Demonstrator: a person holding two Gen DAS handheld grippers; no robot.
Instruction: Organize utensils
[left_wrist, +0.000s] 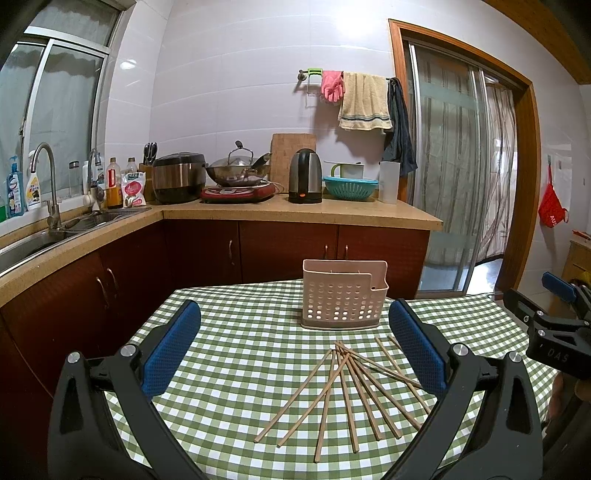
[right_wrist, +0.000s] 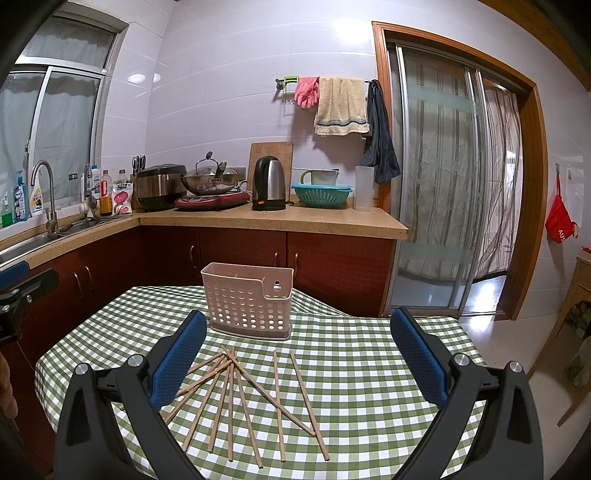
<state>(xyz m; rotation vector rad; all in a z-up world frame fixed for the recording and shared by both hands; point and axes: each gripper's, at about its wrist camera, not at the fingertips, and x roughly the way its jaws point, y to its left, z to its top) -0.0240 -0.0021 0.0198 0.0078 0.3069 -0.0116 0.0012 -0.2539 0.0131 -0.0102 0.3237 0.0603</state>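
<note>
Chopsticks (left_wrist: 347, 391) all loose, frame centre | perforated holder (left_wrist: 343, 295) looks empty | my left gripper (left_wrist: 295, 354), right gripper (right_wrist: 299, 358) wide, holding nothing

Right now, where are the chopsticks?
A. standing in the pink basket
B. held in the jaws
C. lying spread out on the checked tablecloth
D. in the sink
C: the chopsticks lie fanned out on the tablecloth in front of the basket, and both sets of jaws are open with nothing in them.
</note>
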